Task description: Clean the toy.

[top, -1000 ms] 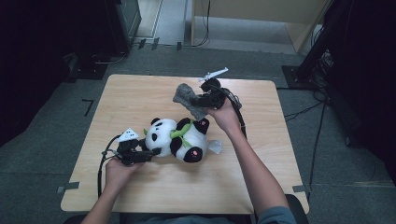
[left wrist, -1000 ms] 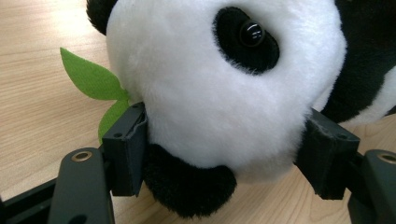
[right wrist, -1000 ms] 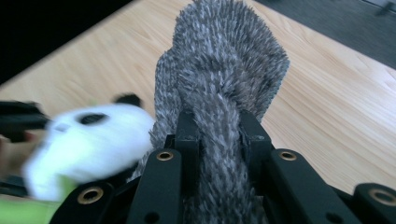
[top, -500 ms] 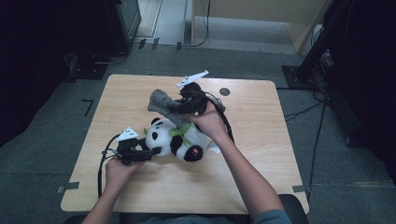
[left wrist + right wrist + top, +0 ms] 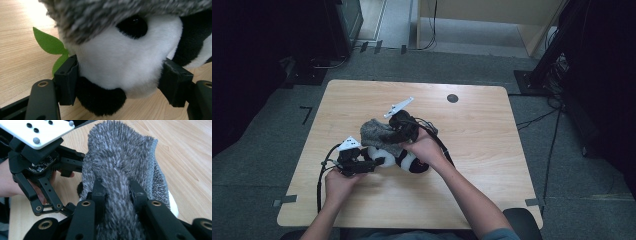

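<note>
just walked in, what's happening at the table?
A person is dressing a black-and-white plush panda lying on the light wooden table. The left hand-held gripper clamps the panda's head between its jaws. The right hand-held gripper pinches a fuzzy grey knitted hat and has brought it over the head, partly covering it; its jaws have just eased open slightly but still grip the fabric.

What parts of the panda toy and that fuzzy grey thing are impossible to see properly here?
- Panda plush, high view: its head lies under the grey fuzzy cloth and the right gripper.
- Panda, left gripper view: body cut off by the frame edge; the cloth covers its crown.
- Cloth, right gripper view: the near end is hidden between the jaws, so whether it is a hat or a sock stays unclear.
</note>
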Demonstrator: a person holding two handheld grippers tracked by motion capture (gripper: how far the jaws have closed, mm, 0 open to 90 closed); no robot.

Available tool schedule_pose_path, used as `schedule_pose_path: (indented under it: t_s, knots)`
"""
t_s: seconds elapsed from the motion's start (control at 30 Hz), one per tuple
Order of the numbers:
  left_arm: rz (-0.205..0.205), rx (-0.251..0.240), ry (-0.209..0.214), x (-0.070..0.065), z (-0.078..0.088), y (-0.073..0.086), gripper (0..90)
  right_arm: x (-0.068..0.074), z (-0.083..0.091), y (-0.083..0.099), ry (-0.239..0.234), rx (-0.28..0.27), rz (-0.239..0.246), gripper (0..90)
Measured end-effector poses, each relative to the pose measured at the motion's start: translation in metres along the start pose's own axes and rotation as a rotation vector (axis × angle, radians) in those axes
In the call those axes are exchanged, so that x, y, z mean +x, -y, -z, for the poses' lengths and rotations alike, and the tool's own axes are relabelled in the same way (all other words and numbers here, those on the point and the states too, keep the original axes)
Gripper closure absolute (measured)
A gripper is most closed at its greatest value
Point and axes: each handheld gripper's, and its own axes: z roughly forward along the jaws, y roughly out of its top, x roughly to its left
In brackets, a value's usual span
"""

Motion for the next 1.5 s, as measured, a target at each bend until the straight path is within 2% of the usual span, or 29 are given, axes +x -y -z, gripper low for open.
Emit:
schedule_pose_path:
  t_s: [0.1, 0.17, 0.33, 0.43, 0.73, 0.9, 1.07, 1.23, 1.37, 1.5]
  knots:
    - [0.003, -0.003, 0.000, 0.000, 0.000, 0.000, 27.0, 0.002, -0.001, 0.001, 0.009, -0.005, -0.002, 63.9]
    - [0.001, -0.002, 0.000, 0.000, 0.000, 0.000, 27.0, 0.003, -0.001, 0.002, 0.011, -0.008, 0.010, 63.4]
    - [0.002, 0.000, -0.001, 0.000, 0.000, 0.000, 27.5, 0.005, -0.002, 0.002, 0.050, 0.002, 0.050, 71.3]
    - [0.013, -0.009, 0.004, 0.001, 0.000, 0.001, 28.9, 0.003, -0.002, 0.002, 0.059, 0.001, 0.045, 72.4]
    - [0.020, -0.011, 0.002, 0.001, 0.000, 0.000, 30.7, -0.014, 0.005, 0.003, 0.088, 0.016, 0.005, 72.3]
    - [0.019, -0.009, 0.001, 0.001, 0.000, 0.000, 31.1, -0.033, 0.011, 0.009, 0.143, 0.042, -0.050, 73.2]
    - [0.025, -0.013, 0.004, 0.001, -0.001, 0.000, 31.3, -0.051, 0.020, 0.017, 0.165, 0.027, -0.101, 73.4]
    - [0.020, -0.015, 0.006, 0.002, -0.001, 0.001, 31.2, -0.059, 0.031, 0.020, 0.222, 0.023, -0.110, 74.1]
    - [0.020, -0.016, 0.005, 0.001, -0.001, 0.001, 31.1, -0.068, 0.040, 0.024, 0.230, 0.019, -0.146, 74.2]
    - [0.014, -0.014, 0.006, 0.002, 0.000, 0.001, 31.1, -0.074, 0.049, 0.025, 0.267, 0.021, -0.144, 74.5]
